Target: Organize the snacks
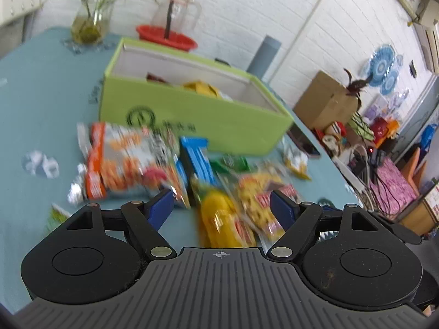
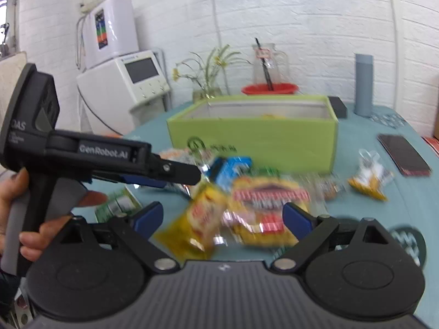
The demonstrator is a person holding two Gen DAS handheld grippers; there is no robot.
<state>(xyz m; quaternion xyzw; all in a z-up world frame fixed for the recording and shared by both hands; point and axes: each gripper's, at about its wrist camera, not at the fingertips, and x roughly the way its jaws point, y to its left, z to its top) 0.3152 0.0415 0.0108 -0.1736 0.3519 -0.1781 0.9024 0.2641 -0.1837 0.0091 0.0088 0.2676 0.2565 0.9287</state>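
We hold our left gripper [image 1: 222, 205] above the pile of snacks on the teal table [image 1: 35, 104]. Its jaws stand wide apart and nothing is pressed between the blue pads; a yellow packet [image 1: 219, 219] lies on the table under the gap. Our right gripper [image 2: 222, 216] is also wide open and holds nothing. Below it we see a yellow and red bag [image 2: 263, 205], and the yellow packet [image 2: 197, 219] lies just beside this bag.

The loose snacks lie together in front of the green box [image 1: 197, 118]. An orange and grey bag [image 1: 123, 161] is on the left side of the pile, a blue packet [image 1: 197, 159] is next to it, and a small yellow packet [image 2: 370, 178] lies apart on the right side. The green box is open, and some packets are already inside it. Both pictures are blurred, so we cannot read the labels.

In the right wrist view a hand [image 2: 16, 200] grips the handle of the left gripper. Behind the box stand a red bowl [image 2: 269, 89], a glass jug [image 2: 270, 63] and a vase with flowers [image 1: 87, 24]. A dark phone [image 2: 403, 155] lies on the table to the right of the box.
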